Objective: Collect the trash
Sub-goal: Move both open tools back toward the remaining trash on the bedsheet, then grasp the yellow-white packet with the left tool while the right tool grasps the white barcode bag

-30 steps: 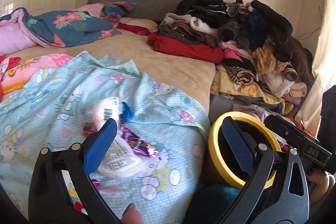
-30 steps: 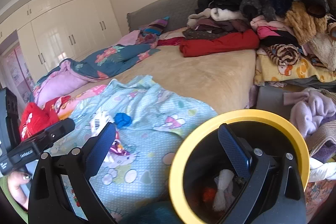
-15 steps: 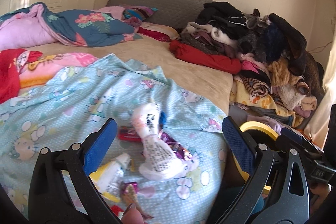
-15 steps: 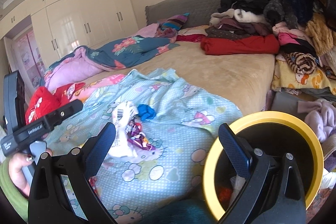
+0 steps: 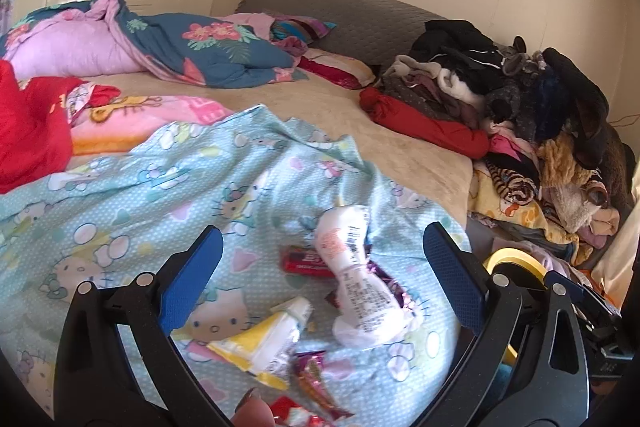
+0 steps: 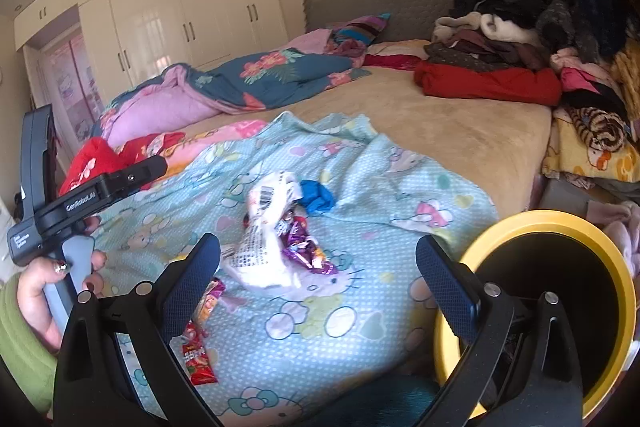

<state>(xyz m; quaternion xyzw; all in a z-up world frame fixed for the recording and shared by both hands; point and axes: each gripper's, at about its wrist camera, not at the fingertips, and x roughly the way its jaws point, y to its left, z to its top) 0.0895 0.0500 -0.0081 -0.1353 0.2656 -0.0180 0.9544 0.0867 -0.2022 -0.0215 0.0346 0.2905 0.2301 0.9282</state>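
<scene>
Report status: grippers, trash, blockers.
Left gripper open, empty, over wrappers. Right gripper open, empty. White packet, tube on blue sheet; yellow-rimmed bin at bedside. No blockers visible.

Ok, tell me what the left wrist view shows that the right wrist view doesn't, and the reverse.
Left wrist only: a squeezed yellow-and-white tube beside a flat red wrapper. Right wrist only: a crumpled blue scrap, the inside of the yellow-rimmed black bin, and the hand holding the left hand-held gripper. Both: the white barcoded plastic bag, the shiny purple foil wrapper and the light-blue cartoon-cat sheet.
</scene>
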